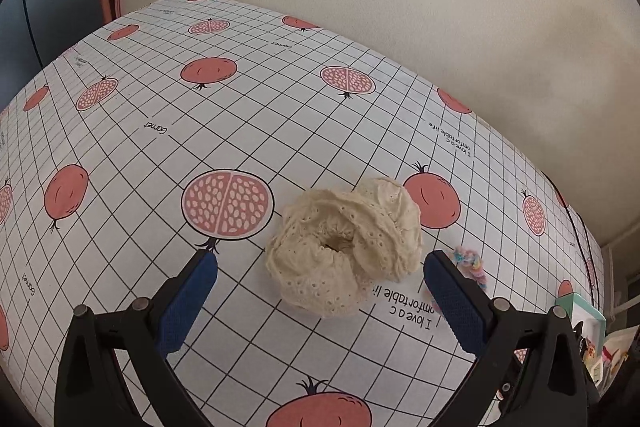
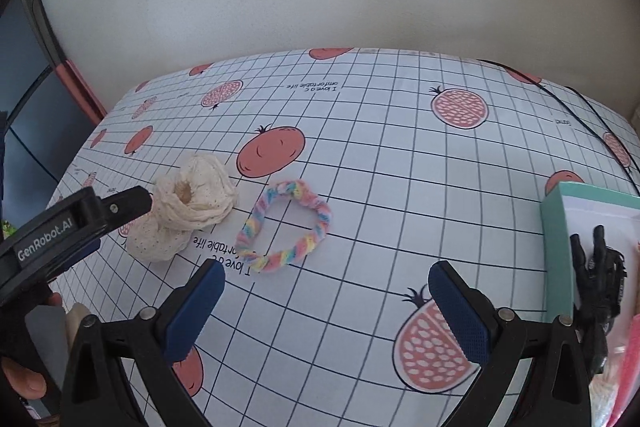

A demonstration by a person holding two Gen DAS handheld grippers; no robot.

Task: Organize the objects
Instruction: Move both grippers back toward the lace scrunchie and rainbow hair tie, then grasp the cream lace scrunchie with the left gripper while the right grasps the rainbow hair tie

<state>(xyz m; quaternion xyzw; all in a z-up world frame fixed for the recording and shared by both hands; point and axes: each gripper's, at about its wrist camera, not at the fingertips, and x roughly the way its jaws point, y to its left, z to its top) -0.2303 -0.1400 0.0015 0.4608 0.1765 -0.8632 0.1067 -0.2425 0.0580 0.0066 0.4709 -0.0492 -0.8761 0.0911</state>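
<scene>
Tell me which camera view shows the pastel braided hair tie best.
The right wrist view: there the whole pastel braided hair tie lies unobstructed as a full loop beside the cream scrunchie. The left wrist view shows only a small part behind a blue finger pad.

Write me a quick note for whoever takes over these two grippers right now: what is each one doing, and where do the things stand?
Left gripper: open, empty, lined up on the cream lace scrunchie, not touching it.
Right gripper: open, empty, just short of the rainbow hair tie.
Both hair pieces lie loose, side by side, on the pomegranate tablecloth.
The teal box at the right already holds a black claw clip.
Done: nothing gripped yet.
Left: probably pick up the scrunchie and the tie and move them to the box.
</scene>
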